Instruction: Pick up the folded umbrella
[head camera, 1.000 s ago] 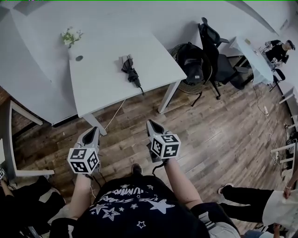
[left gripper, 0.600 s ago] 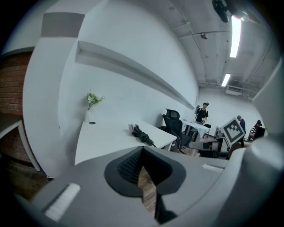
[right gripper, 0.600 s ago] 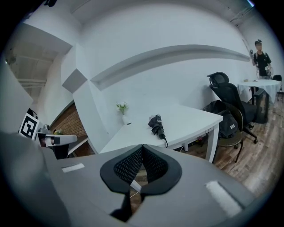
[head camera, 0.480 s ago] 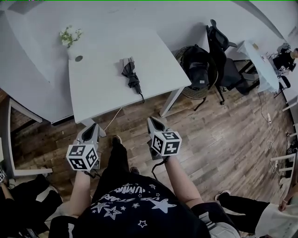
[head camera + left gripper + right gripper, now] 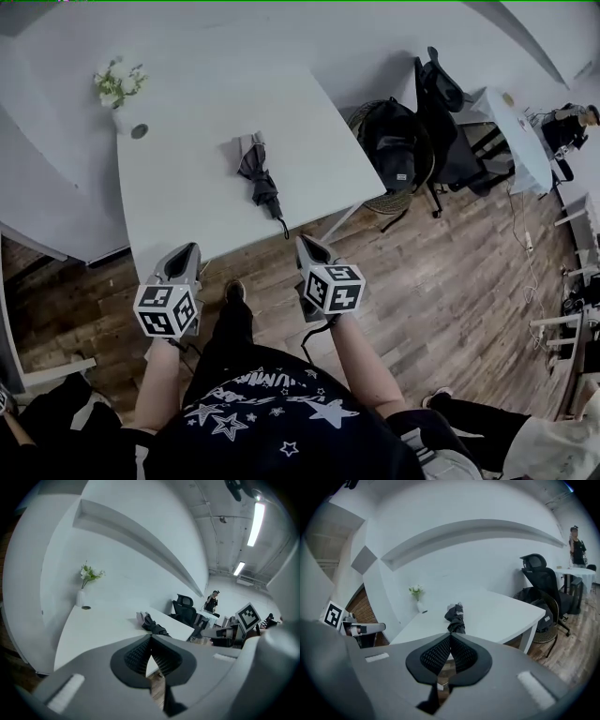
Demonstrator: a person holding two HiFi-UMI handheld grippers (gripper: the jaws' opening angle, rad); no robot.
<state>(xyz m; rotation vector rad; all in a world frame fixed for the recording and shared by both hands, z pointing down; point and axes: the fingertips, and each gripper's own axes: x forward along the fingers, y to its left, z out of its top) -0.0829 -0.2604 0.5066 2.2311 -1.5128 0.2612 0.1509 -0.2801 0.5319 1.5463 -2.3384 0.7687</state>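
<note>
A dark folded umbrella (image 5: 258,176) lies on the white table (image 5: 178,197), its handle and strap toward the near edge. It also shows in the left gripper view as the umbrella (image 5: 152,625) and in the right gripper view as the umbrella (image 5: 455,615). My left gripper (image 5: 185,251) hovers at the table's near edge, left of the umbrella, jaws shut and empty. My right gripper (image 5: 304,246) hangs just off the near edge, close to the umbrella's handle end, also shut with nothing in it.
A small vase of flowers (image 5: 119,89) and a round dark hole (image 5: 139,131) sit at the table's far left. A black backpack on a wicker seat (image 5: 394,155) and an office chair (image 5: 450,122) stand right of the table. Another person stands at a far desk (image 5: 511,122).
Both grippers and I have moved forward toward the table; the left gripper now reaches its near edge. The umbrella has not moved. Both grippers stayed shut.
</note>
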